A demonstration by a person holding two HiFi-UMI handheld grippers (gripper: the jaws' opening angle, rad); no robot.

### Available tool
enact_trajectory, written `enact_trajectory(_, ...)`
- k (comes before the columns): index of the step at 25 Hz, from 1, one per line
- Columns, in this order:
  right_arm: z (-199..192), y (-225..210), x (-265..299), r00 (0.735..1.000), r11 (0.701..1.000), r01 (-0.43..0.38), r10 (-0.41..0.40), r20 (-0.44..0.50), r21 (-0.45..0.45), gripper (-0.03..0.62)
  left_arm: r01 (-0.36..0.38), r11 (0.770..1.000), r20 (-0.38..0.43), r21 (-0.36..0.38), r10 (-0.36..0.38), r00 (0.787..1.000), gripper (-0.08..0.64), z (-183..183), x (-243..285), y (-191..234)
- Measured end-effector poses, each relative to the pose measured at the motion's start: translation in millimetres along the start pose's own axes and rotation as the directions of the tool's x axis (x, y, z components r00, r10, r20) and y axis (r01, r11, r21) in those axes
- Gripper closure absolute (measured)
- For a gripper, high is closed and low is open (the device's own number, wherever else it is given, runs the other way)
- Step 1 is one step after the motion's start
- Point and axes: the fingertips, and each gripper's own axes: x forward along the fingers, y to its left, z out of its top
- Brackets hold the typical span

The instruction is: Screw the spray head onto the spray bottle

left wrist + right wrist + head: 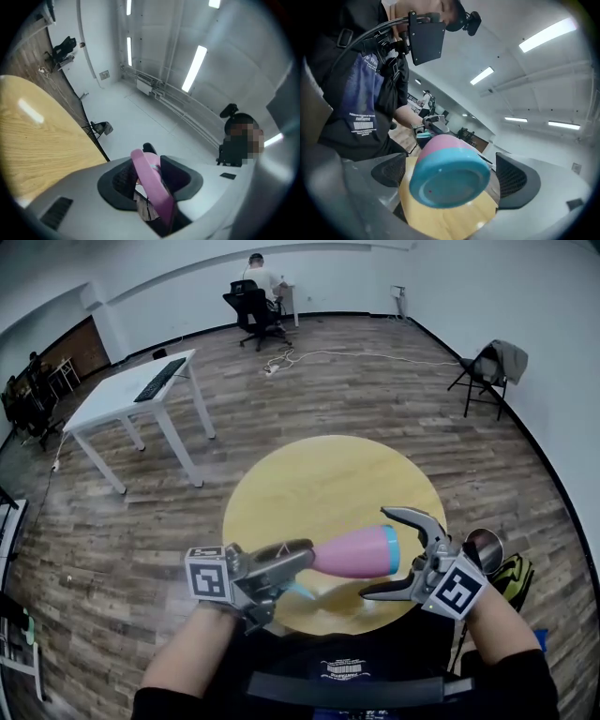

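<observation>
- Jaws of the left gripper [286, 563]: closed on the pink spray head [150, 183], pinching it between the dark pads.
- Jaws of the right gripper [375, 553]: spread wide, one on each side of the blue base of the spray bottle [347, 554], pads clear of it on both sides.
- Shows the spray bottle lying roughly level between the two grippers, pink body, narrow end at the left gripper, blue base toward the right one.
- Sits over the near part of a round wooden desk [319, 474].
- Beyond, on a wood-plank floor [422, 427]: white table [122, 395] carrying a keyboard [161, 379], folding chair [487, 371] draped with a jacket, person [258, 273] seated far back.
</observation>
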Motion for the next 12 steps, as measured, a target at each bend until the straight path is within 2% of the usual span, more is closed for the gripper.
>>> enact_trajectory(2,4.3,13.9,4.6,0.995,0.994,-0.1,0.099,0.029,0.049,0.018,0.012,0.996,-0.051,0.091,-0.007,0.999,0.394,-7.7,11.4,-12.7)
enact_trajectory(3,7.1,16.2,4.5,0.989,0.982,-0.141,0.135,0.061,0.122,0.064,0.009,0.99,-0.073,0.14,0.001,0.997,0.396,-10.2,14.0,-17.8)
enact_trajectory(4,11.1,14.8,3.1,0.983,0.958,-0.173,0.151,0.108,0.229,0.098,0.007,0.98,-0.094,0.198,0.012,0.996,0.39,-12.7,15.2,-23.2)
enact_trajectory(5,15.2,11.6,0.8,0.974,0.915,-0.21,0.163,0.16,0.344,0.1,0.011,0.96,-0.112,0.279,0.021,0.994,0.388,-15.7,16.1,-29.9)
enact_trajectory(6,17.6,8.0,-2.0,0.96,0.856,-0.261,0.18,0.215,0.447,0.1,0.023,0.922,-0.129,0.388,0.03,0.991,0.387,-18.9,17.7,-38.4)
enact_trajectory(7,17.4,5.0,-4.5,0.94,0.779,-0.325,0.205,0.273,0.535,0.1,0.043,0.854,-0.147,0.518,0.04,0.988,0.387,-22.4,20.4,-48.3)
enact_trajectory(8,15.6,3.5,-6.5,0.913,0.682,-0.398,0.232,0.334,0.614,0.1,0.071,0.751,-0.166,0.656,0.052,0.985,0.387,-26.9,24.0,-58.8)
enact_trajectory(9,13.2,3.3,-8.0,0.881,0.561,-0.47,0.253,0.399,0.682,0.1,0.105,0.616,-0.188,0.781,0.071,0.98,0.387,-33.5,27.4,-68.1)
enact_trajectory(10,11.0,3.0,-9.3,0.846,0.428,-0.533,0.256,0.467,0.73,0.1,0.143,0.462,-0.218,0.875,0.112,0.97,0.387,-43.0,28.3,-73.1)
enact_trajectory(11,9.1,2.1,-10.2,0.814,0.303,-0.581,0.24,0.529,0.756,0.1,0.187,0.31,-0.249,0.932,0.176,0.952,0.387,-53.7,26.0,-72.7)
enact_trajectory(12,7.4,0.6,-10.4,0.789,0.202,-0.612,0.213,0.576,0.765,0.1,0.228,0.186,-0.27,0.956,0.241,0.932,0.387,-62.4,22.3,-69.6)
